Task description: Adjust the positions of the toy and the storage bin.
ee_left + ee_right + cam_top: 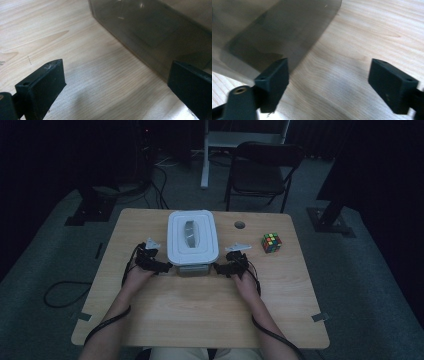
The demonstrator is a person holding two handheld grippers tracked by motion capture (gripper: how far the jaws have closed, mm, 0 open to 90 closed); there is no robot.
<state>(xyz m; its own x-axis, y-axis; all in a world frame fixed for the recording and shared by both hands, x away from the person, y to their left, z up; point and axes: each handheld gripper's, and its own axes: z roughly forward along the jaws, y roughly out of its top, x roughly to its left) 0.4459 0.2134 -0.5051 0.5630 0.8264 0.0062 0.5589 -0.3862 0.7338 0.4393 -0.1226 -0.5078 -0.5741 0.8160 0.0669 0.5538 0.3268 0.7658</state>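
Much of the room is dark in the high view, and you cannot make out what the clear plastic container (194,268) holds: its white lid (192,236) covers it from above, and only a short strip of its smoky wall shows below the lid's near edge. The grey oval set in the middle of the lid is too dim to name. In the left gripper view the container wall (155,32) is cut off at the top and right of the picture; in the right gripper view the wall (274,27) and its rounded corner run out at the top left, and nothing inside reads through the tinted plastic.

The container sits on the wooden table (200,315), near the far edge and about midway between the left and right edges. To its right, well apart and towards the far right corner, a Rubik's cube (271,242) rests on the table, with a round hole (240,225) in the tabletop between them near the far edge. A black folding chair (262,170) stands beyond the far edge.

Your left gripper (165,266) is released, jaws wide apart just beside the container's near left corner, gripping nothing. Your right gripper (220,268) is likewise spread wide at the near right corner, with bare wood between its jaws.
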